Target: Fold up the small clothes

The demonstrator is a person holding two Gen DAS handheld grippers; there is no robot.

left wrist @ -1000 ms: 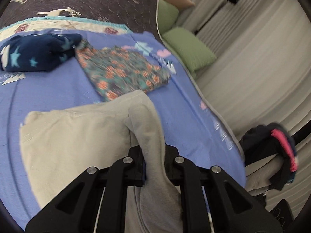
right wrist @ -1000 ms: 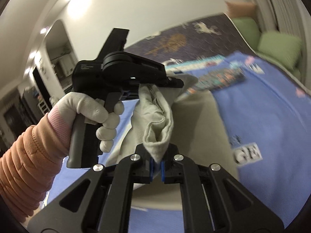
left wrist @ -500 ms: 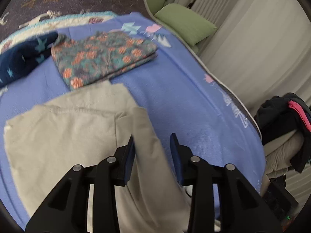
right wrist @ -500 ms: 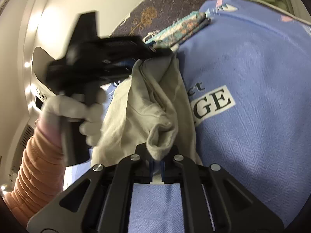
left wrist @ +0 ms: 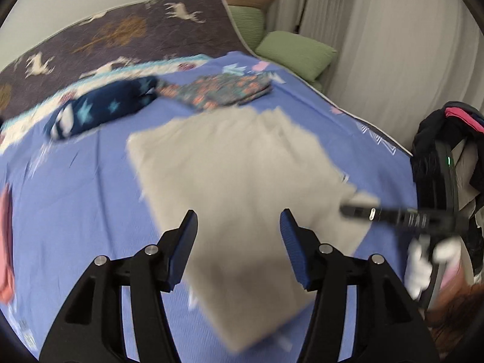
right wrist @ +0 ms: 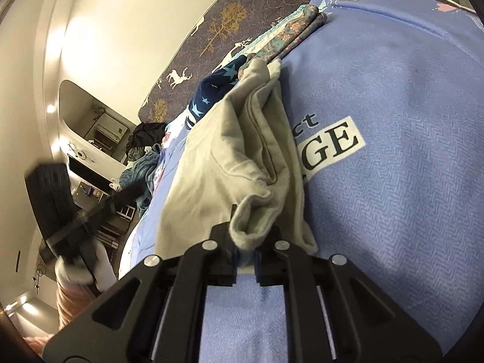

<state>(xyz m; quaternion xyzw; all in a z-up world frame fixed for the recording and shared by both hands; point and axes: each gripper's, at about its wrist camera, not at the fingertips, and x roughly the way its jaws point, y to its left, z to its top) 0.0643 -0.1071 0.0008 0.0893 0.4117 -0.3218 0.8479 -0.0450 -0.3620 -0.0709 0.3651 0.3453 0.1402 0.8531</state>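
Here, right hand-held gripper [right wrist: 244,267] pinched tight on a corner of the beige garment [left wrist: 242,187], probably to drag the fold flat across the bed [left wrist: 75,211]. Left hand-held gripper [left wrist: 239,245] spread wide above the cloth, gripping nothing. Left view blurred; garment type unclear, corner buried between jaws.

Motion blur smears the beige garment [left wrist: 242,181] under the left gripper [left wrist: 239,242]. Beyond the right gripper [right wrist: 245,260], that cloth hides part of the blanket's lettering [right wrist: 329,145]; leftward, the other gripper is blurred.
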